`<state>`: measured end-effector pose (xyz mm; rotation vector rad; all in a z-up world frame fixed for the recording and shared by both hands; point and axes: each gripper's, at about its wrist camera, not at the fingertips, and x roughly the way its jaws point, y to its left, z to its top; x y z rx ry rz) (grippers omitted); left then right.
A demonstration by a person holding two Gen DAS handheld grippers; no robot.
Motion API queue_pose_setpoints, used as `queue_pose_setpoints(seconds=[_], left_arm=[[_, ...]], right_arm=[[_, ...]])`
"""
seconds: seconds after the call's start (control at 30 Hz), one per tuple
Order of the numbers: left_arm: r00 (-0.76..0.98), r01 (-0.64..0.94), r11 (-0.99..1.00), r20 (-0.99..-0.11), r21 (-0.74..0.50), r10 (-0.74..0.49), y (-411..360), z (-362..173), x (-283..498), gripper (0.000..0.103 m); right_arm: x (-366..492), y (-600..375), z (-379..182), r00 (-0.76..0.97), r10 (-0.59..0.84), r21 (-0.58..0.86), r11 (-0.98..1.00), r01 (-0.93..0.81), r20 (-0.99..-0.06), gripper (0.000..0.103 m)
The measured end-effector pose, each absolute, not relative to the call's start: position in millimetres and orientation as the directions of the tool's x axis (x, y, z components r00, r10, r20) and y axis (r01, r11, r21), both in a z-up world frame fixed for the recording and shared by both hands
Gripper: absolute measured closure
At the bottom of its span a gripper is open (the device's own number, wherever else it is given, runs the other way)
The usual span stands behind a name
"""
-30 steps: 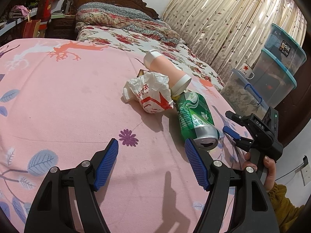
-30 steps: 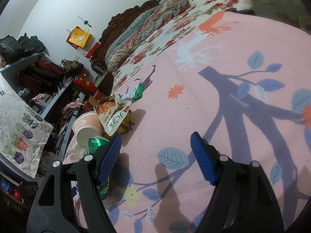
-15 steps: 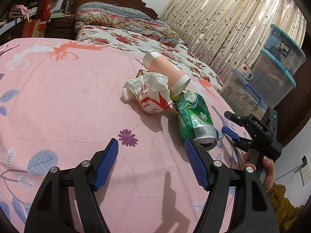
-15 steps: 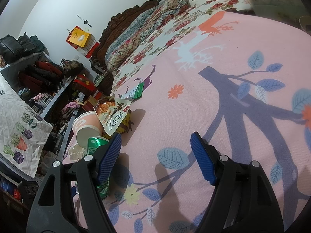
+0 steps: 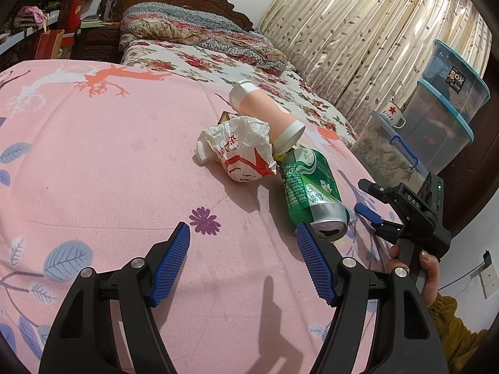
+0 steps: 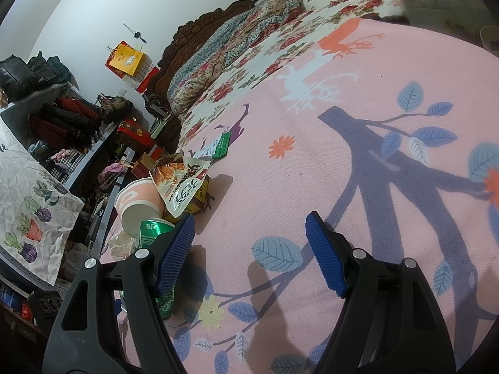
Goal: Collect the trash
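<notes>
Trash lay in a loose cluster on the pink bedspread (image 5: 109, 162), right of centre in the left wrist view: a green can (image 5: 312, 187) on its side with its open mouth toward the camera, a crumpled white wrapper (image 5: 240, 149) touching it on the upper left, and a tipped paper cup (image 5: 265, 115) behind both. In the right wrist view we also saw a snack packet (image 6: 181, 184) leaning over a small box (image 6: 196, 205), and a green-and-white sachet (image 6: 220, 145) further up the frame.

We held the left gripper (image 5: 243, 255) with its jaws wide apart and nothing between them, low in the frame and short of the pile. The right gripper (image 6: 249, 246) was likewise wide open and empty, its left pad just in front of the can.

We judged the can the nearest piece, so the step in hand was a first pick. To do it well, we thought the jaws should straddle the can across its round body, not its ends, and close gently, since a thin can dents and may roll on soft bedding. The wrapper touching it could drag along, so a clean lift straight up seemed wise.
</notes>
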<state>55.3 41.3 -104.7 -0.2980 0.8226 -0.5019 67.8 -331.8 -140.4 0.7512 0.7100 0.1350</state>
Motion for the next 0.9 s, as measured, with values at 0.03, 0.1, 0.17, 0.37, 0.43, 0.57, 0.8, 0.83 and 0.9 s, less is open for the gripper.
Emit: queue_pose_setpoints(seconds=[0.03, 0.1, 0.17, 0.37, 0.43, 0.57, 0.8, 0.83, 0.9], left_arm=[[0.566, 0.312, 0.836, -0.618, -0.452, -0.545, 42.6, -104.5, 55.8, 0.036], [0.556, 0.317, 0.819, -0.606, -0.478, -0.569, 45.9, -103.8, 56.7, 0.036], [0.546, 0.31, 0.808, -0.602, -0.501, -0.583, 49.6, -103.1, 58.6, 0.036], [0.54, 0.311, 0.807, -0.605, -0.503, -0.585, 44.2, -86.7, 72.1, 0.036], [0.553, 0.311, 0.828, -0.619, -0.467, -0.557, 37.7, -79.1, 82.9, 0.036], [0.539, 0.315, 0.842, -0.647, -0.438, -0.539, 17.7, -71.1, 112.5, 0.036], [0.508, 0.314, 0.861, -0.695, -0.401, -0.509, -4.6, -85.3, 143.6, 0.05], [0.505, 0.311, 0.859, -0.695, -0.407, -0.512, -3.2, -86.9, 145.2, 0.053], [0.509, 0.308, 0.853, -0.684, -0.422, -0.522, 1.4, -88.5, 146.1, 0.074]], right_arm=[[68.0, -331.6, -140.5, 0.762, 0.356, 0.667, 0.734, 0.131, -0.541, 0.028], [68.1, -331.3, -140.5, 0.762, 0.356, 0.667, 0.734, 0.131, -0.541, 0.028], [68.1, -330.5, -140.4, 0.761, 0.361, 0.668, 0.733, 0.126, -0.539, 0.028], [70.9, -325.3, -140.3, 0.751, 0.384, 0.667, 0.739, 0.1, -0.538, 0.032], [71.4, -323.1, -139.3, 0.749, 0.389, 0.659, 0.747, 0.085, -0.537, 0.033], [71.0, -319.5, -136.3, 0.748, 0.391, 0.647, 0.76, 0.066, -0.537, 0.032], [98.1, -277.8, -83.0, 0.732, 0.443, 0.529, 0.838, -0.132, -0.518, 0.031], [104.1, -267.9, -74.6, 0.729, 0.443, 0.495, 0.853, -0.164, -0.521, 0.03], [124.1, -242.3, -60.9, 0.703, 0.449, 0.422, 0.877, -0.229, -0.552, 0.029]])
